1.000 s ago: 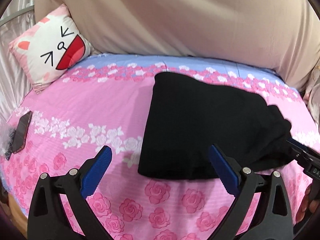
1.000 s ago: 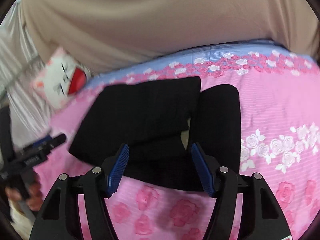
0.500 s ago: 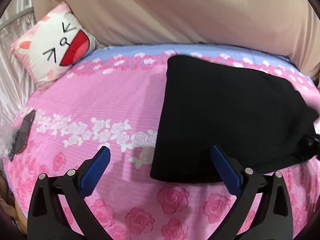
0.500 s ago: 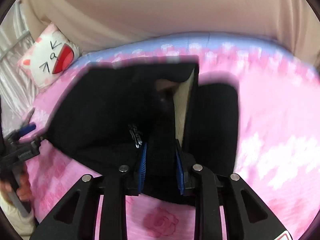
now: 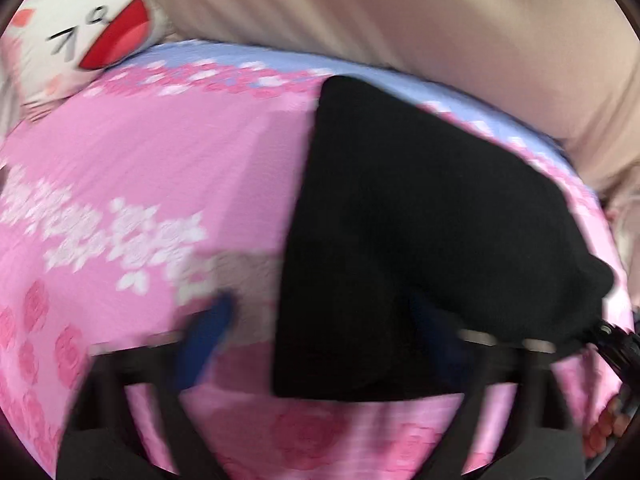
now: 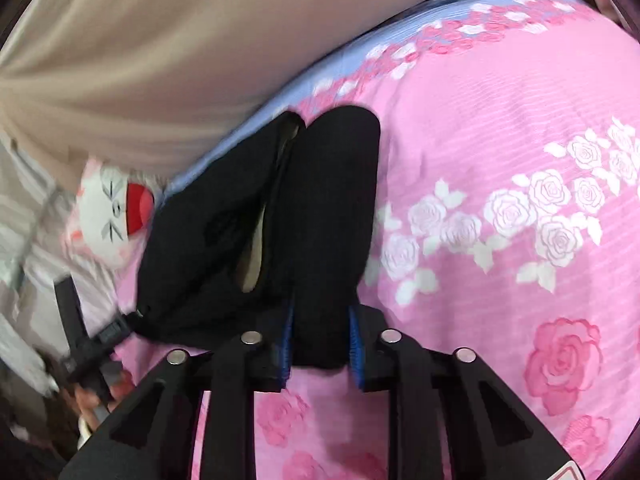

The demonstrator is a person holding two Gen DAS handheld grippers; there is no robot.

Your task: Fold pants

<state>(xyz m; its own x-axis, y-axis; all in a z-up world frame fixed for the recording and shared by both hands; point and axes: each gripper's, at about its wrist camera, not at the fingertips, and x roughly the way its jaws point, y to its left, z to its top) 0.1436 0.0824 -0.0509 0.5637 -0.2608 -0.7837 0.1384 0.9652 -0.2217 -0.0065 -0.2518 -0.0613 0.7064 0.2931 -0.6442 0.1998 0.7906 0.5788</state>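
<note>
The black pants (image 5: 420,220) lie partly folded on the pink rose bedspread (image 5: 160,168). My left gripper (image 5: 320,340) is blurred; its fingers stand wide apart over the near left corner of the pants, one blue pad (image 5: 204,340) over the bedspread, the other dark against the cloth. My right gripper (image 6: 322,344) is shut on the near end of the pants (image 6: 320,220), holding a bunched strip between its blue pads (image 6: 285,340). The right gripper also shows at the pants' right edge in the left wrist view (image 5: 616,344), and the left gripper at the left in the right wrist view (image 6: 96,340).
A white cat-face pillow (image 5: 84,36) sits at the far left corner of the bed. A beige cover (image 5: 400,20) rises behind the bed. The bedspread's blue border (image 6: 360,52) runs along the far edge.
My right gripper closed on the near end of the pants and has swung, pulling the cloth. My left gripper has moved in over the pants' near left corner, still open.
</note>
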